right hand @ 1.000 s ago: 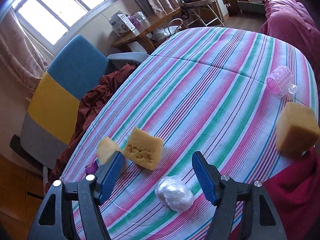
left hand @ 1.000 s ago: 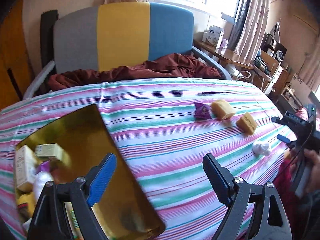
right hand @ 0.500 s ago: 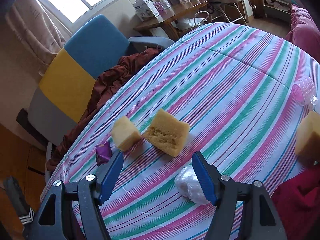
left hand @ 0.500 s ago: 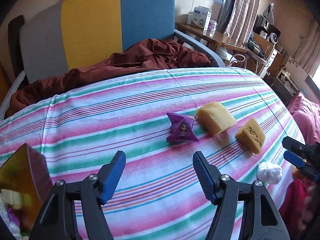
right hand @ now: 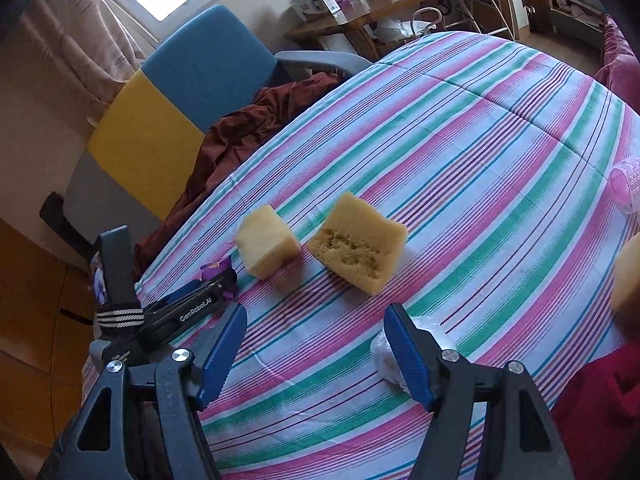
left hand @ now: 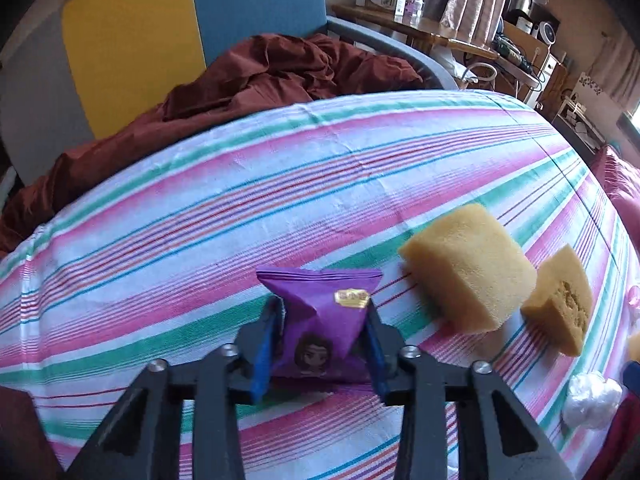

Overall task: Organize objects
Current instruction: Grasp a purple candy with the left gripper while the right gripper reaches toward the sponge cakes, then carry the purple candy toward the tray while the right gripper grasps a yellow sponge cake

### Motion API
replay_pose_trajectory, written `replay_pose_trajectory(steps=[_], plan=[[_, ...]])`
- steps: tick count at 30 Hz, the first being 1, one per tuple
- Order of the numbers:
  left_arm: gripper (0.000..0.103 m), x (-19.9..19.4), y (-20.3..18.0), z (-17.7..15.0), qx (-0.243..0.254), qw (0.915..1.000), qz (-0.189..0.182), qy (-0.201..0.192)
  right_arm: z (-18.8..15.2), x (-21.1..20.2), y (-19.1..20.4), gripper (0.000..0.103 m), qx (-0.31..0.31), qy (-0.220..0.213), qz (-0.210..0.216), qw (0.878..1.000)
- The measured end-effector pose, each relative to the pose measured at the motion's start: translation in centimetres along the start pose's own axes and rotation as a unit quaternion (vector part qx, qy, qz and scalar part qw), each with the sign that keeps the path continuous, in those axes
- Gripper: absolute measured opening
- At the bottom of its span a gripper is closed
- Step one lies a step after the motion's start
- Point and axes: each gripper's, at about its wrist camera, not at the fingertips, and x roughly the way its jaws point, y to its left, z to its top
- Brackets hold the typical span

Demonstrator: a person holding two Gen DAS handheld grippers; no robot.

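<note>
The left gripper [left hand: 322, 344] is pinching the purple snack packet [left hand: 320, 320] between its blue pads [left hand: 262, 354], both fingers pressing into the packet's sides; the packet appears to be resting on the striped tablecloth [left hand: 200, 208], though contact underneath is hard to confirm. From the right wrist view the same left gripper [right hand: 216, 284] is showing near the cloth's left edge, with a scrap of the purple snack packet [right hand: 214, 268] peeking past its tip.

The right gripper [right hand: 316, 344] is hovering with its fingers spread wide apart, nothing between them. The crumpled white plastic ball [right hand: 386, 354] is lying partly behind its right finger [right hand: 408, 356], close to the near edge of the cloth.

Farther along, the pale yellow sponge block [right hand: 266, 246] is sitting just beside the packet, and the darker pitted sponge [right hand: 360, 246] is lying near it, apart from it. A pink ribbed roller [right hand: 626, 184] is lying by the right edge of the cloth.

Beyond the far edge, a rust-coloured blanket [left hand: 256, 80] is bunching on the grey, yellow and blue chair [left hand: 140, 40].
</note>
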Motion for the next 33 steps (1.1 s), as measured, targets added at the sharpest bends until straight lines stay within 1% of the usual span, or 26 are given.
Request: replay_pose_trajectory(steps=[2, 7, 10, 12, 15, 20, 22, 25, 29, 31, 32, 33], plan=[[0.035, -0.6, 0.5, -0.8, -0.01, 0.9998, -0.016, 0.004, 0.0, 0.0, 0.0, 0.072, -0.001, 0.0, -0.003, 1.0], [0.035, -2.9, 0.5, -4.6, -0.024, 0.9997, -0.009, 0.005, -0.1, 0.3, 0.3, 0.072, -0.01, 0.006, -0.007, 1.0], [0.035, -4.6, -0.2, -7.4, -0.035, 0.9993, -0.007, 0.011, -0.1, 0.4, 0.4, 0.072, -0.016, 0.008, -0.011, 1.0], [0.035, -5.9, -0.6, -9.5, -0.041, 0.9991, -0.001, 0.007, -0.2, 0.5, 0.3, 0.072, -0.017, 0.011, -0.012, 1.0], [0.035, -7.9, -1.6, -13.0, -0.025, 0.9996, 0.011, -0.002, -0.3, 0.6, 0.3, 0.072, -0.02, 0.017, -0.013, 1.0], [0.035, -10.7, -2.2, -17.7, -0.023, 0.9995, 0.001, -0.019, -0.8, 1.3, 1.1, 0.072, -0.041, 0.039, -0.012, 0.998], [0.035, -11.4, -2.5, -19.2, -0.01, 0.9995, -0.001, -0.031, -1.0, 1.7, 1.8, 0.072, -0.058, 0.052, -0.013, 0.997], [0.035, -11.9, -3.1, -20.0, 0.017, 0.9988, -0.002, -0.046, -0.8, 2.4, 3.3, 0.072, -0.084, 0.07, -0.018, 0.994], [0.035, -11.9, -2.6, -20.1, 0.003, 0.9984, -0.02, -0.053, 1.0, 3.4, 6.4, 0.072, -0.143, 0.07, -0.03, 0.987], [0.036, -11.9, -2.8, -20.3, 0.008, 0.9979, -0.02, -0.061, 2.2, 4.7, 8.3, 0.073, -0.182, 0.069, -0.037, 0.98], [0.036, -11.9, -2.8, -20.4, 0.014, 0.9975, -0.019, -0.066, 2.8, 5.6, 9.2, 0.077, -0.204, 0.071, -0.041, 0.976], [0.036, -11.9, -2.7, -20.5, 0.017, 0.9972, -0.018, -0.07, 3.3, 6.7, 10.0, 0.079, -0.228, 0.073, -0.053, 0.969]])
